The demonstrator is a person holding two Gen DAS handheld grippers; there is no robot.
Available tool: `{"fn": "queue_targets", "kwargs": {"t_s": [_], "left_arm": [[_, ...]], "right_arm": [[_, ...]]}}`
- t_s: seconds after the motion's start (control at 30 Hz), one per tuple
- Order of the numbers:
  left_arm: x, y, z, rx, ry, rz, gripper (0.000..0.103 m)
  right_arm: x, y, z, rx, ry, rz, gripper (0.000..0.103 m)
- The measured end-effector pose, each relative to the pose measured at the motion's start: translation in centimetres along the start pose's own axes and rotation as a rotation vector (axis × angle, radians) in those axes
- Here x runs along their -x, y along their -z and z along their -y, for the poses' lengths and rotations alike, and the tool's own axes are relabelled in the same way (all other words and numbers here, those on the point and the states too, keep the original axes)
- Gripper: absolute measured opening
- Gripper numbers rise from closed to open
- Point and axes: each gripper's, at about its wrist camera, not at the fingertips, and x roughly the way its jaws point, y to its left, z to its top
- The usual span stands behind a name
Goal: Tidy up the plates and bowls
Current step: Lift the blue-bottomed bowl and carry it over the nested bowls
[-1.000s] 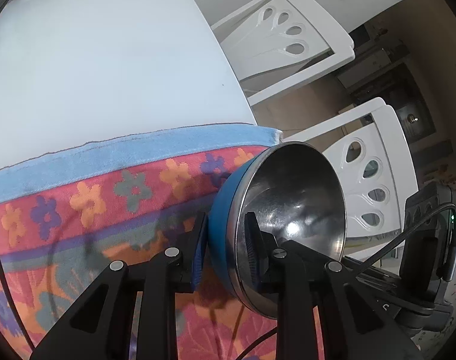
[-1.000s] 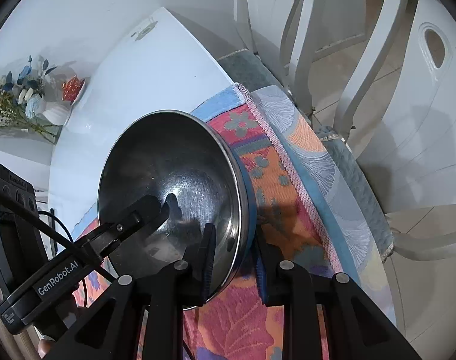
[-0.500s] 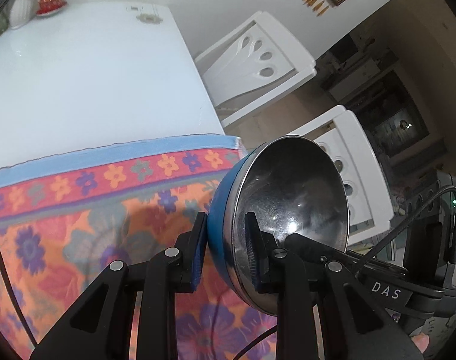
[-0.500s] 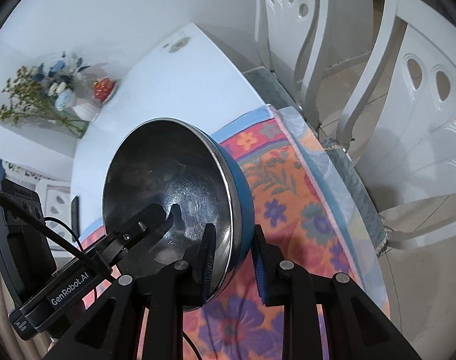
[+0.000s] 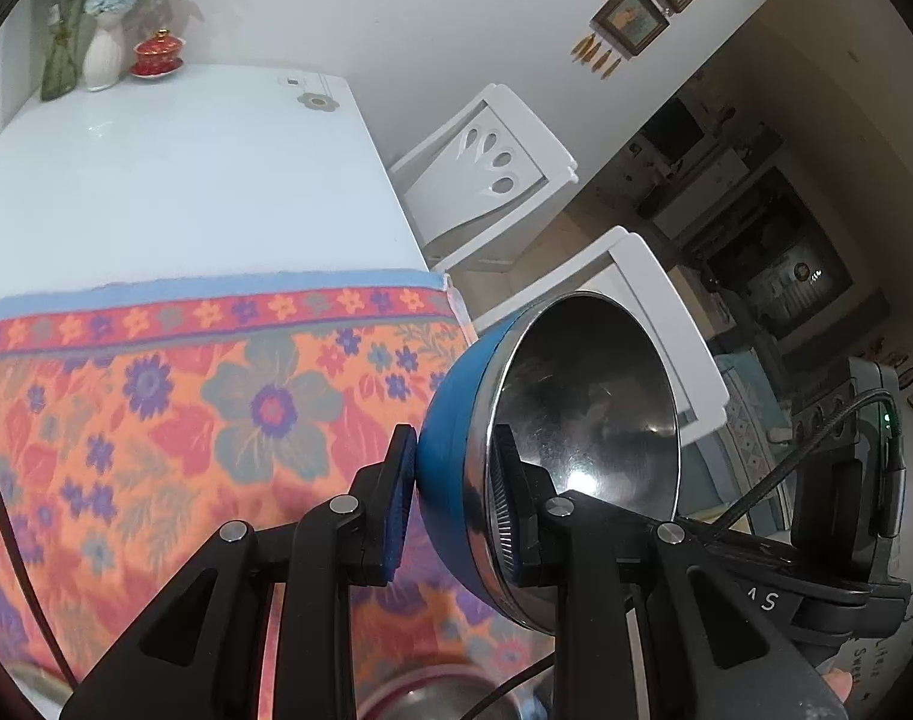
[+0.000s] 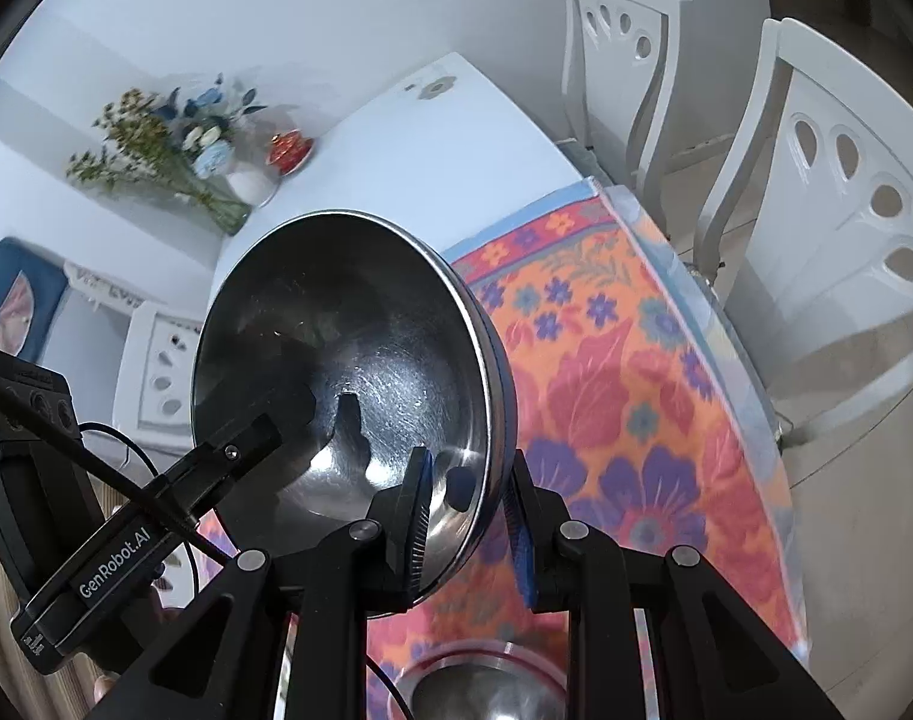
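The biggest change is height: over the last second the table [image 5: 186, 180] and its floral cloth [image 5: 174, 420] have dropped away in both wrist views, and more of the room now shows — chairs [image 6: 828, 192], the vase of flowers [image 6: 216, 168], framed pictures on the wall. The bowl [image 6: 348, 372] has gone up with the cameras. It hangs in the air above the cloth, tipped on edge, blue outside and steel inside, held at opposite points of its rim: the left gripper [image 5: 456, 492] pinches one side, the right gripper [image 6: 465, 516] the other, each with one pad inside and one on the blue shell. Neither grip has shifted.

For the task, this reads as a carry under way, the bowl lifted clear and likely bound for a stack (another steel vessel [image 6: 486, 684] sits below, at the bottom edge).

Writing: "GenRobot.AI" on the left gripper's body in the right view; on the right gripper's body only "AS" reads clearly.
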Motion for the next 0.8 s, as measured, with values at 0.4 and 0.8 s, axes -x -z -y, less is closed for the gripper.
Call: {"fn": "queue_targets", "kwargs": {"t_s": [0.4, 0.8], "left_arm": [[4.8, 9.7, 0.1, 0.059, 0.021, -0.007, 0.021], [4.2, 16.7, -0.6, 0.095, -0.014, -0.099, 0.02]], "right_arm": [[3.5, 9.9, -0.5, 0.012, 0.008, -0.033, 0.023], [2.4, 16.2, 1.7, -0.035, 0.039, -0.142, 0.025]]}}
